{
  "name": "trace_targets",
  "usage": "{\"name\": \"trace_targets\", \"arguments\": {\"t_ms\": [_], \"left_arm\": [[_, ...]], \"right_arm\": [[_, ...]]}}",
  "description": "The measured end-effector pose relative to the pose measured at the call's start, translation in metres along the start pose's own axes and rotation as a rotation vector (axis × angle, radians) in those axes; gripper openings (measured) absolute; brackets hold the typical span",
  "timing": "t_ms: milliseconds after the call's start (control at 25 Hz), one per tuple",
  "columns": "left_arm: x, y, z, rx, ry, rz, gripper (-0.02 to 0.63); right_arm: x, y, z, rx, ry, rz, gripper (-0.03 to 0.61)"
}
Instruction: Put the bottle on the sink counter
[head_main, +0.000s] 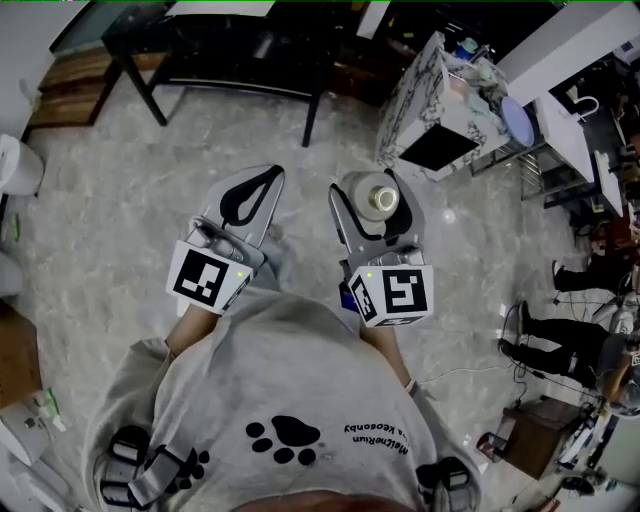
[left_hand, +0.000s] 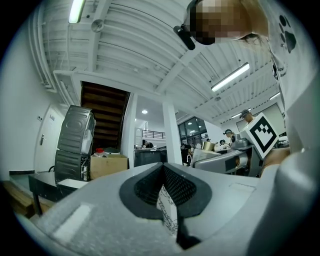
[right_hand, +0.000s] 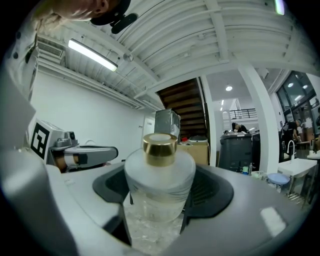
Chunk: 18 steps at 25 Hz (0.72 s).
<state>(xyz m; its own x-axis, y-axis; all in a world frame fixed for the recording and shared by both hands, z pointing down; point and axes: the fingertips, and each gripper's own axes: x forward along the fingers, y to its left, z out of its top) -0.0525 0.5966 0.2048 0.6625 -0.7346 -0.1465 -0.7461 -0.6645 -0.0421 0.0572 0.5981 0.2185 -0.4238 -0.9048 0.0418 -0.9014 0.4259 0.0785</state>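
Marbled sink counter (head_main: 420, 95) ahead on your right, black table (head_main: 230, 50) ahead-left (pale floor (head_main: 120, 220) between). Held out side by side: right gripper (head_main: 372, 187) clamped on the bottle (head_main: 381, 199), left gripper (head_main: 271, 176) closed, empty.

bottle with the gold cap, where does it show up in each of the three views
Head view: the bottle is upper centre, seen from above, clamped in the jaws of the right gripper.
Left gripper view: the bottle is probably the small gold-topped shape at centre right, at that gripper's tip.
Right gripper view: the bottle is dead centre, upright between the jaws.
Shared landmark: the dark staircase shows in both gripper views.
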Motion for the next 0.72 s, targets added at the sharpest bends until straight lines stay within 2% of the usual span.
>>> {"name": "trace_targets", "arguments": {"t_ms": [320, 720], "left_arm": [[0.049, 0.055, -0.013, -0.008, 0.009, 0.001, 0.005], [0.122, 0.133, -0.022, -0.001, -0.001, -0.067, 0.004]], "right_arm": [[0.069, -0.028, -0.003, 0.004, 0.009, 0.003, 0.336], [0.165, -0.064, 0.002, 0.003, -0.004, -0.041, 0.336]]}}
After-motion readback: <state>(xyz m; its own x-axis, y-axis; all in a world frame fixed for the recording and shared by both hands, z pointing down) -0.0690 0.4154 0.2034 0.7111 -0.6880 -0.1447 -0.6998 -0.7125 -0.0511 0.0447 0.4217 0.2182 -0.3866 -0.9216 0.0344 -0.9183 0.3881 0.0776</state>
